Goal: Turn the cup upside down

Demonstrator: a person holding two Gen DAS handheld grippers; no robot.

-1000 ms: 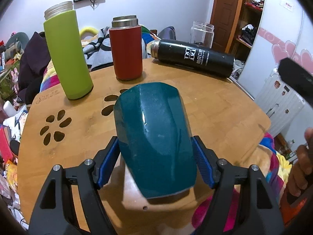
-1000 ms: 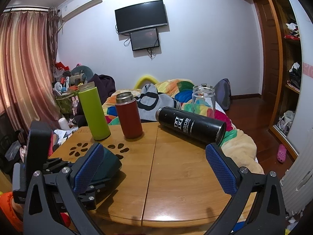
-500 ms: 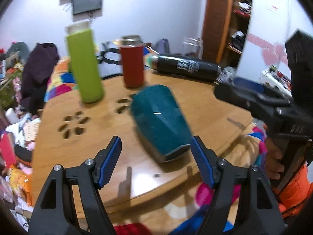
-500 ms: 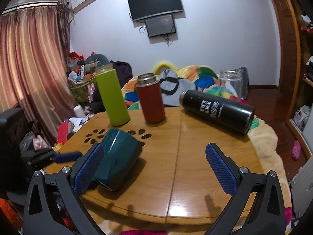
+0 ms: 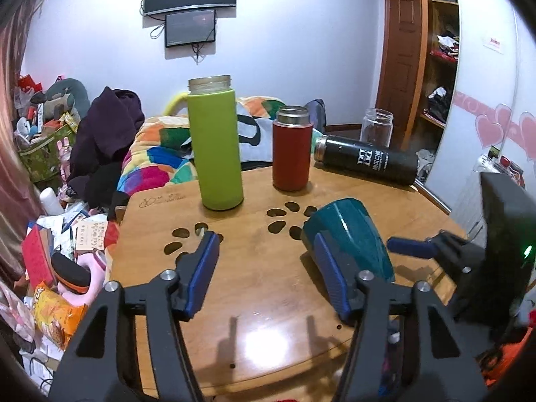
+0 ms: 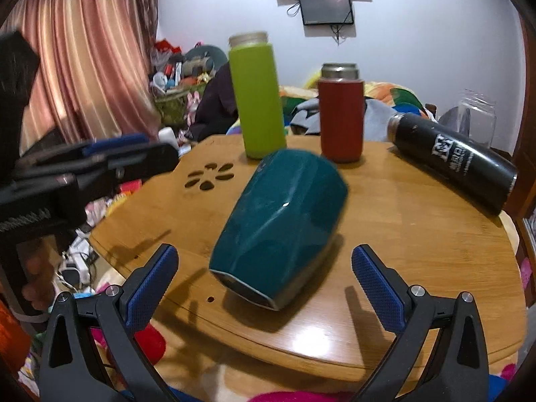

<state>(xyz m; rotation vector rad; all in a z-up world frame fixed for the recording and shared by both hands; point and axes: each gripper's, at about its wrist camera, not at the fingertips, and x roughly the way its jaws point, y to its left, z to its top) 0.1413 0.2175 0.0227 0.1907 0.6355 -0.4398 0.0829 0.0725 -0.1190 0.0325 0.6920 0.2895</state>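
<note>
The teal cup (image 6: 281, 224) lies on its side on the round wooden table (image 6: 418, 221), its mouth toward the near edge. My right gripper (image 6: 264, 279) is open, its blue pads on either side of the cup's mouth end, apart from it. In the left wrist view the cup (image 5: 348, 244) lies right of centre, partly behind my right fingertip (image 5: 330, 274). My left gripper (image 5: 264, 274) is open and empty, to the left of the cup. The right gripper (image 5: 435, 251) shows at the right edge there.
A tall green bottle (image 5: 214, 147) and a red flask (image 5: 291, 150) stand at the table's back. A black flask (image 5: 365, 160) lies on its side at the back right, with a clear jar (image 5: 377, 127) behind. Flower-shaped cutouts (image 5: 288, 217) pierce the tabletop. Clutter surrounds the table.
My left gripper has let go of the cup and swung away to the left. My right gripper has moved in toward the cup, which now lies between its open fingers.
</note>
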